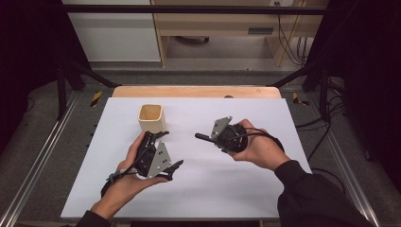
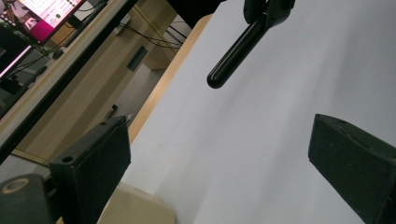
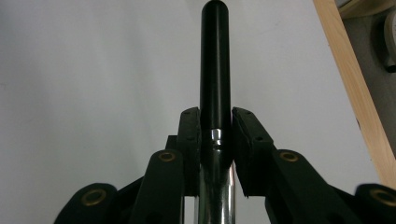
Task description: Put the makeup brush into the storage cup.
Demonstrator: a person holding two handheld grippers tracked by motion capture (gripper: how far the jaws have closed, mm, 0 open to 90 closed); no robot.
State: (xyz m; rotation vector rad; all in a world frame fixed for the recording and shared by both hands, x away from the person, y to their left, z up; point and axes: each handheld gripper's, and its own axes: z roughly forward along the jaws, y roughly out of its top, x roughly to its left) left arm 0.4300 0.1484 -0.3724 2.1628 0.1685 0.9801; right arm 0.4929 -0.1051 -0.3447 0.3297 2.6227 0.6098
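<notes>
While claws hover apart, white board — open.

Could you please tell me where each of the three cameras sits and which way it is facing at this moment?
High view: above the person's side, looking forward and down on the white table; both forearms, the left gripper and the right gripper show.
Left gripper view: rides the left gripper, looking between its open jaws across the table.
Right gripper view: rides the right gripper, looking along its jaws shut on the black-handled tool.
Shared: all three show the tool and the table.
</notes>
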